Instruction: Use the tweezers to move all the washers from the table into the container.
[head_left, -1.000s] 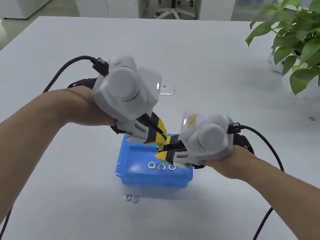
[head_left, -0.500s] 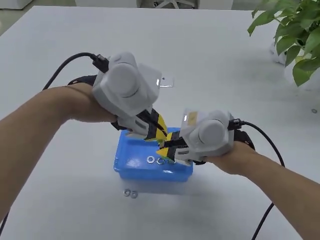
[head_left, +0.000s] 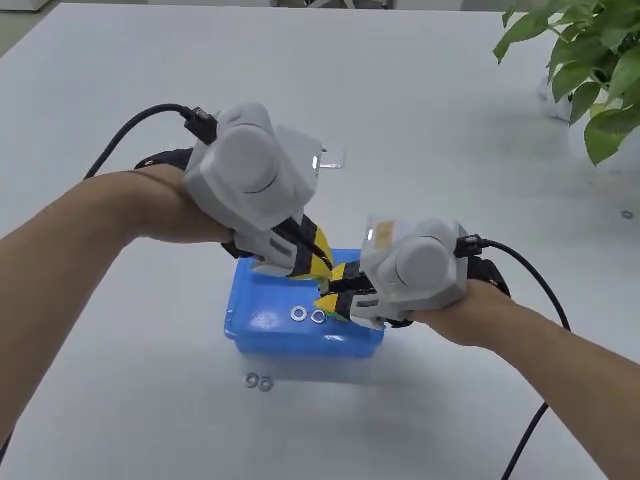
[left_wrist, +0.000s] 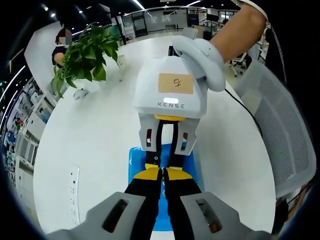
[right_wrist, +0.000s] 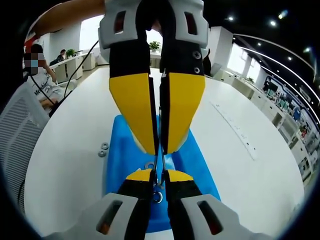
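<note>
White table (head_left: 430, 110) lies broad and bare on every side of the work, with its edge showing at the top left of the head view. At the left, the left claw (head_left: 322, 262) slants down and rightward over the blue container (head_left: 290, 348), its yellow jaws drawn together on the thin tweezers (right_wrist: 159, 159). Two loose washers (head_left: 259, 382) lie side by side on the table just in front of the container's near wall. They touch neither the wall nor a claw, and bare table surrounds them. Two other washers (head_left: 307, 315) lie inside the container near its front rim. The tweezers' tips hang low over the container floor beside these; whether they touch one I cannot tell. From the right, the right claw (head_left: 335, 298) meets the left claw over the container's right half, its jaws likewise pressed onto the tweezers. Far right, a leafy green plant (head_left: 585, 60) stands well apart from the work.
</note>
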